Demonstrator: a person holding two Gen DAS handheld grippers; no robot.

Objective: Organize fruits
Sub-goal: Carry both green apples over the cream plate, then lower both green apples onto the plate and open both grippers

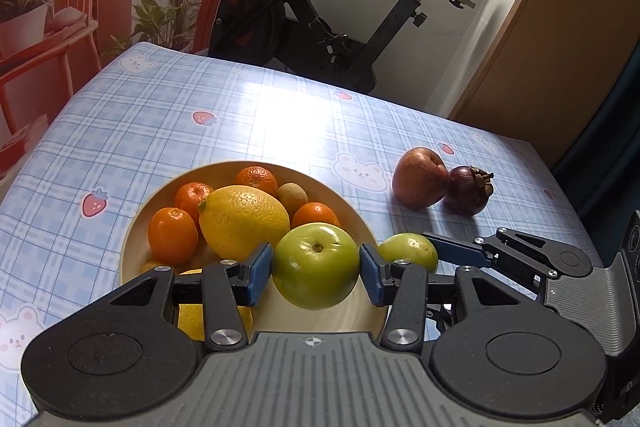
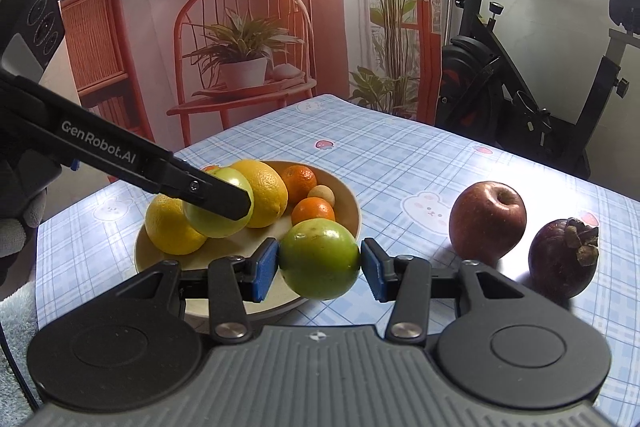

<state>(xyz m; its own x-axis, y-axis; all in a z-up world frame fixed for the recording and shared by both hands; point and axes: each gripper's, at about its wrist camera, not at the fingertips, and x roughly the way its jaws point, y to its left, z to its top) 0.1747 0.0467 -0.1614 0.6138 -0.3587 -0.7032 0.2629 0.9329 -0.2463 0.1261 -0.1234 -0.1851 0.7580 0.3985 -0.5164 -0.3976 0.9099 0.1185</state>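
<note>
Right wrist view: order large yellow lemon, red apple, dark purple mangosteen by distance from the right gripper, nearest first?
From the right gripper:
1. Red apple, on the cloth to its right.
2. Dark purple mangosteen, farther right; close to the apple's distance.
3. Large yellow lemon, back left in the bowl.

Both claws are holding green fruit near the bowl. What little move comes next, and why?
Probably the left gripper lowers a touch and lets go. Its green fruit is pinched between the pads, right over the bowl, so it only needs setting down beside the lemon. The right gripper holds its own green fruit at the bowl's near rim and could follow.
</note>
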